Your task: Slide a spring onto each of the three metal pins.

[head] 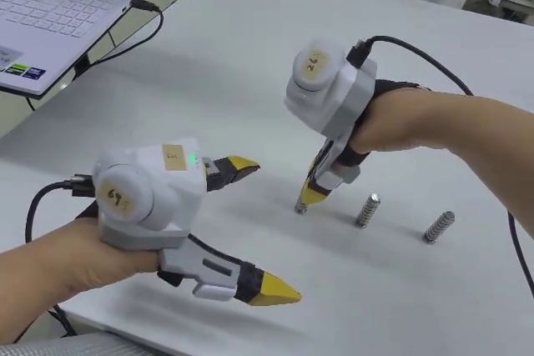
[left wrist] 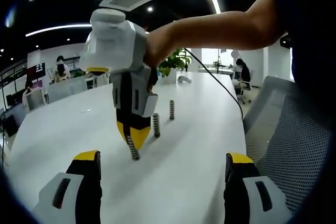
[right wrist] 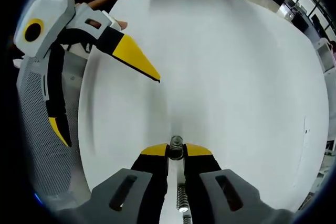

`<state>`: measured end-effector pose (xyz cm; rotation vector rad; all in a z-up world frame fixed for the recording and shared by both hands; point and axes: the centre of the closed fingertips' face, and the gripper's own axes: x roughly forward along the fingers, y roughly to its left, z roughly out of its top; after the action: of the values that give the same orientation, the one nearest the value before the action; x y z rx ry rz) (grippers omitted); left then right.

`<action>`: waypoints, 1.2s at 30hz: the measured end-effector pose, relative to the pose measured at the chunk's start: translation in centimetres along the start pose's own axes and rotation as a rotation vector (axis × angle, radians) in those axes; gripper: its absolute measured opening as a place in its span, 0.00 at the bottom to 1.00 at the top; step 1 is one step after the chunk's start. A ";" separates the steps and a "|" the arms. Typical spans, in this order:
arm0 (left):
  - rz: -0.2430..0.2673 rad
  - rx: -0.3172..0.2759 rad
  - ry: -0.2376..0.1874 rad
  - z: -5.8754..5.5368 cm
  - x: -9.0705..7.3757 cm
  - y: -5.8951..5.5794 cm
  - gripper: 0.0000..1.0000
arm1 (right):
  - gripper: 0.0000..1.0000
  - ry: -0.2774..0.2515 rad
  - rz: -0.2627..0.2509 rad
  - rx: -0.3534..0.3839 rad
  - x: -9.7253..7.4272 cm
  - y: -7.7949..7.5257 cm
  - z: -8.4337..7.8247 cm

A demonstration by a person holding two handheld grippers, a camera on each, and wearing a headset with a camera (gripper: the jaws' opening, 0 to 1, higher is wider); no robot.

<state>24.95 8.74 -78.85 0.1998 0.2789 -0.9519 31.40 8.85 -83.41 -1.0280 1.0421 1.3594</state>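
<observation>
The spring point(head: 300, 206) is standing upright on the white counter point(head: 209, 72), and the right tool point(head: 312, 197) is pinching it between its yellow tips, jaws drawn together around the coils; the tool is pointing steeply down, with the person's right hand point(head: 392, 122) wrapping its grip from the right; in the right gripper view the coils are showing between the two closed tips and running back along the gap between the jaws; whether a pin is sitting inside the spring I cannot tell. The left tool point(head: 261, 229) is hovering low over the near left of the counter, its jaws spread wide and nothing lying between them; it is pointing toward the right tool and staying apart from it, with the left hand point(head: 75, 264) gripping its handle; in the left gripper view its two yellow tips are rising at the bottom, framing the right tool and the gripped spring. Just to the right of the gripped spring, a second spring point(head: 368, 210) is standing on the counter, and a third spring point(head: 439, 227) is standing further right again; the three are forming a loose row, each apart from the next. A black cable point(head: 434, 58) is arching away from the top of the right tool; a white laptop point(head: 50, 14) is sitting open at the far left of the counter; in the left gripper view a mesh chair point(left wrist: 283, 129) is standing beside the counter's edge.
</observation>
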 end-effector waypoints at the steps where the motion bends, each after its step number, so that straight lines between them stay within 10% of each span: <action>1: 0.000 -0.001 0.001 0.0 0.0 0.0 0.96 | 0.08 0.000 -0.001 0.001 0.0 0.0 0.0; 36: -0.007 -0.010 0.018 -0.4 0.0 -0.2 0.95 | 0.28 -0.047 -0.035 0.003 -0.7 0.0 -1.2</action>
<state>24.74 8.73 -79.22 0.1979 0.3009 -0.9557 31.43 7.52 -83.02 -1.0035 0.9870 1.3467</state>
